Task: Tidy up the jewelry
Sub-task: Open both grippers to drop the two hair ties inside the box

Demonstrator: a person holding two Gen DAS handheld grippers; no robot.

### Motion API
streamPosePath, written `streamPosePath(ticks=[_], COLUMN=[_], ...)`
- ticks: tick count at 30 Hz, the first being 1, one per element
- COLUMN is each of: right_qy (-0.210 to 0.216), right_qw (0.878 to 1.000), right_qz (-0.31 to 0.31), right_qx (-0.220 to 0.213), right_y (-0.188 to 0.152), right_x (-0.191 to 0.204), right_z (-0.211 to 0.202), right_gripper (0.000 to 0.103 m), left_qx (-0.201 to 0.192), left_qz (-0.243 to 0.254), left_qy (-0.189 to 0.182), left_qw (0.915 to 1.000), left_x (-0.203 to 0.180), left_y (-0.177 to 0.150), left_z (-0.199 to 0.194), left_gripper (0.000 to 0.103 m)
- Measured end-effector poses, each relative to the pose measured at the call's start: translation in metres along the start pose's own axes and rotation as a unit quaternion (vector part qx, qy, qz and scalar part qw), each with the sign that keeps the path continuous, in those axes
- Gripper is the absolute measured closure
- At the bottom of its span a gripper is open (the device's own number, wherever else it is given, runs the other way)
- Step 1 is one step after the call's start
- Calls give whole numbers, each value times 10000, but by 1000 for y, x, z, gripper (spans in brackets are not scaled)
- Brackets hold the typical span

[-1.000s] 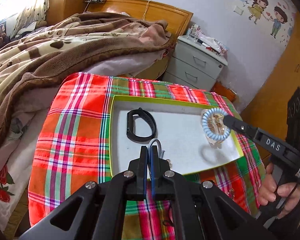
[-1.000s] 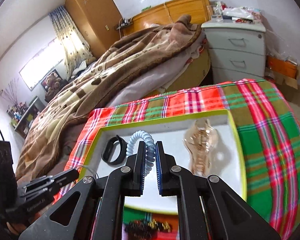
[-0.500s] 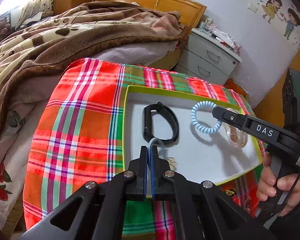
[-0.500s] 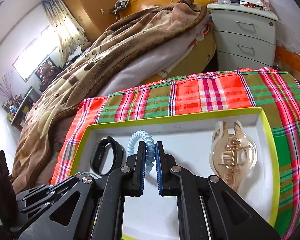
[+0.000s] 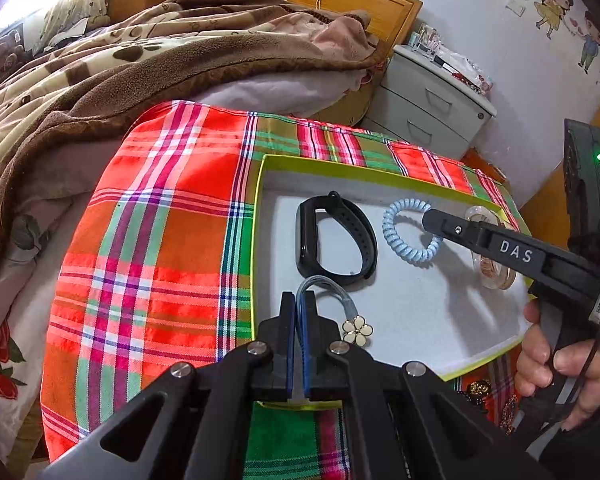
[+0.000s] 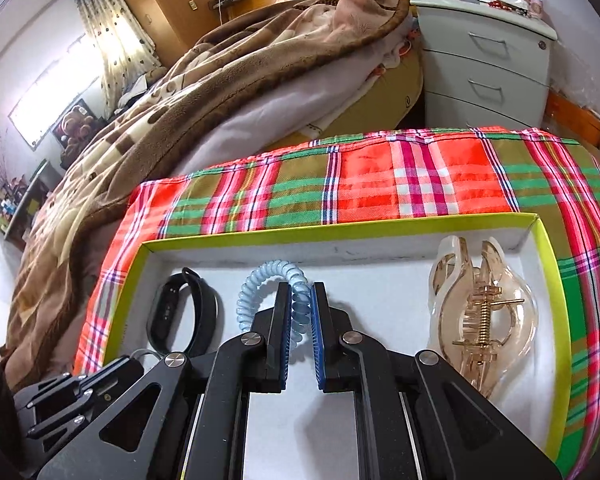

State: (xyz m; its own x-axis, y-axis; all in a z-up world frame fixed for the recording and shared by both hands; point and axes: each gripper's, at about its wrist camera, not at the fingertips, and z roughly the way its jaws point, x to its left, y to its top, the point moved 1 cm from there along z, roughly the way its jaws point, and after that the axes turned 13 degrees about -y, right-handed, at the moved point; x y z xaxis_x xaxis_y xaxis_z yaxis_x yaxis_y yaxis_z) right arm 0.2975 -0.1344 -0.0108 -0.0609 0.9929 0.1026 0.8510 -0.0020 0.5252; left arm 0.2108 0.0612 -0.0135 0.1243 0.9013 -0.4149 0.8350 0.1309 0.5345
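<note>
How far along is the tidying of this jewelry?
Partway. A black band and an amber hair claw already lie in the yellow-rimmed tray. The right tool grips a blue coil tie; the left tool pinches a grey flower bracelet. Some beaded pieces wait outside the tray.

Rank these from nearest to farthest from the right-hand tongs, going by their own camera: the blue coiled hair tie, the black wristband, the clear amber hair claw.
1. Pale blue coiled hair tie: pinched between the right tongs.
2. Black rubber wristband: left of the tongs, on the tray floor.
3. Clear amber plastic hair claw: right, by the tray's far corner.

The last two are close to call.
</note>
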Motion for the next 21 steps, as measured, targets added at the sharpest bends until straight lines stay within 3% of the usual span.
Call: streamPosePath(ticks=[13, 21], right_qy=[-246, -248], right_qw=[9994, 9992], right_qz=[-244, -294], right_qx=[-90, -134], right_y=[2, 2], right_x=[8, 9], right_z=[5, 2], right_gripper=[92, 85], left_qx=[49, 71], left_qz=[28, 78], left_qy=[27, -32], left_qw=[10000, 9999], left_x=[-3, -6], left_y=[2, 2], left_z=[2, 3], left_gripper=[96, 86])
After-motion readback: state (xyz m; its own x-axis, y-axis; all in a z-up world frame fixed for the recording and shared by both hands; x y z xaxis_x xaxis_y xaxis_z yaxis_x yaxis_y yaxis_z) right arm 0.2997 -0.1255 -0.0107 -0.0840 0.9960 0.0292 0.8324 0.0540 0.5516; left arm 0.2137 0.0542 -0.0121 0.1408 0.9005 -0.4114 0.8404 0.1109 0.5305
